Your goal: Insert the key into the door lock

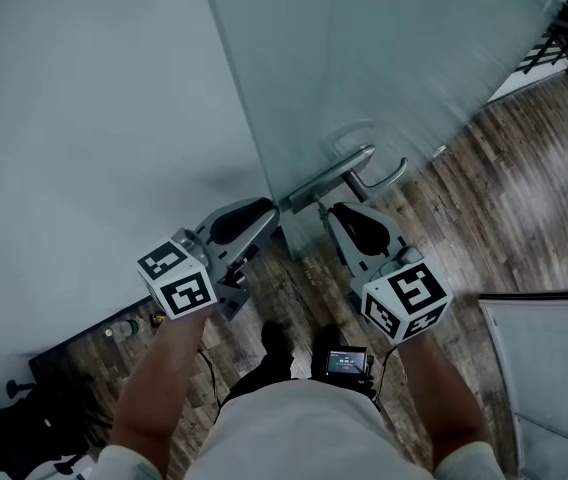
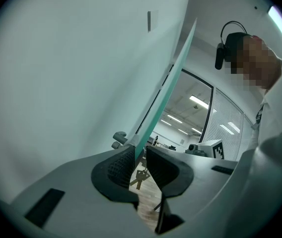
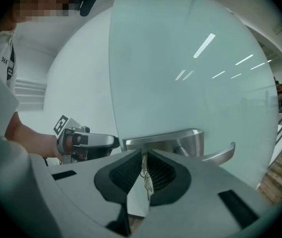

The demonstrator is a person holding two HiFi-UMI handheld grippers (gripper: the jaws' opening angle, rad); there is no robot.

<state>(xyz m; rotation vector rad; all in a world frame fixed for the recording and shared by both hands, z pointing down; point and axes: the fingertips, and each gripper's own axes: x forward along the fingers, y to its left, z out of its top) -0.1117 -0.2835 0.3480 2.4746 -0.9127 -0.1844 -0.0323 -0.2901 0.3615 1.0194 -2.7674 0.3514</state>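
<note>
My left claw (image 2: 140,155) is closed on the edge of the door (image 2: 163,90) — I think to stop it swinging. My right claw (image 3: 142,157) pinches the key (image 3: 143,163), the bunch (image 2: 140,177) hanging below, tips right at the lock plate (image 3: 163,142). Whether the key is inside, I cannot tell.

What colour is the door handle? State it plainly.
Silver, brushed metal. The door handle shows best in the right gripper view.

The head view looks steeply down on the edge of the glass door (image 1: 384,68). The left gripper view faces along that edge, close; the right gripper view faces the handle plate (image 3: 163,140), also seen overhead.
</note>
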